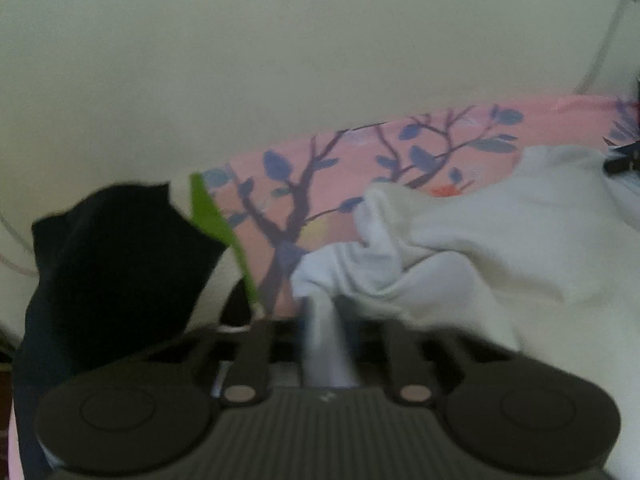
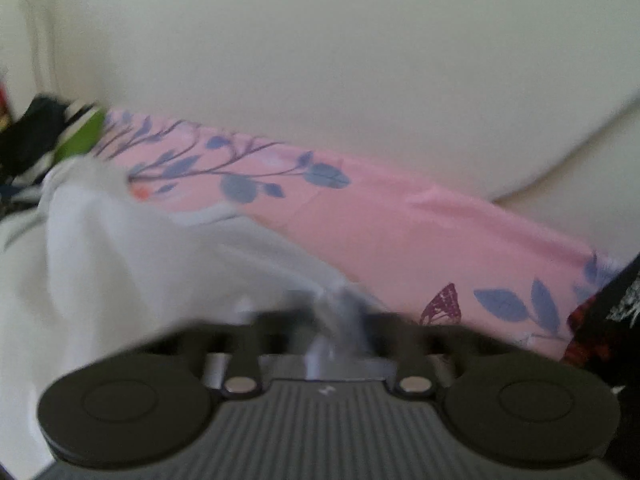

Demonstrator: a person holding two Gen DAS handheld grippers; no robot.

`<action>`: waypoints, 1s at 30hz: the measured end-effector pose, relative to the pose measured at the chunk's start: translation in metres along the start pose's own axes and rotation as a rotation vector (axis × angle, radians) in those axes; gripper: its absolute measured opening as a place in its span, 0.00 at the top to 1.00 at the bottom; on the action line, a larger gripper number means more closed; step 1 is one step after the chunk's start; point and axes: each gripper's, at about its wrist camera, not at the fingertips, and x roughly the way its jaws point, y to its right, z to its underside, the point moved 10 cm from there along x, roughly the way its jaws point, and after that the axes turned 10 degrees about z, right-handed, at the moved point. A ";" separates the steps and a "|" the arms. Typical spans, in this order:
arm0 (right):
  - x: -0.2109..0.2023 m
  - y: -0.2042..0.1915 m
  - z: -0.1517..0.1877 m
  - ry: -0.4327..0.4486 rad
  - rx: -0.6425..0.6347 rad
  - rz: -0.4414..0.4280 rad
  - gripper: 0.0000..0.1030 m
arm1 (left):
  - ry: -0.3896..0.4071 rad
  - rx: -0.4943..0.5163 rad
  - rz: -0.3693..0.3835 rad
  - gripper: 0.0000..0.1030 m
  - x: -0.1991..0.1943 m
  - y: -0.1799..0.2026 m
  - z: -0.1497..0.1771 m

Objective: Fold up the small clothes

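A white garment (image 1: pixel 460 240) lies bunched over a pink floral bedsheet (image 1: pixel 320 184). My left gripper (image 1: pixel 320 312) is shut on a corner of it, the cloth pinched between the jaws. In the right wrist view the same white garment (image 2: pixel 140 248) spreads to the left, and my right gripper (image 2: pixel 336 312) is shut on another edge of it. Both views are blurred. The fingertips are hidden by the cloth.
A black garment (image 1: pixel 116 264) with a green strip (image 1: pixel 212 216) lies at the left. The cream wall (image 1: pixel 280 60) stands behind the bed. Dark patterned clothes (image 2: pixel 600 320) lie at the right edge, and dark and green clothes (image 2: pixel 52 140) at the far left.
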 end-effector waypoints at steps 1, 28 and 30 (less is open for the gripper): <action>-0.005 0.002 -0.001 0.025 -0.014 0.015 1.00 | 0.010 0.022 -0.028 0.92 0.000 0.002 -0.005; -0.176 0.099 0.128 0.184 0.399 0.137 0.28 | 0.160 0.009 -0.117 0.57 -0.128 -0.018 0.023; -0.185 0.099 0.157 0.148 0.412 0.175 0.28 | 0.155 -0.013 -0.083 0.54 -0.149 -0.007 0.054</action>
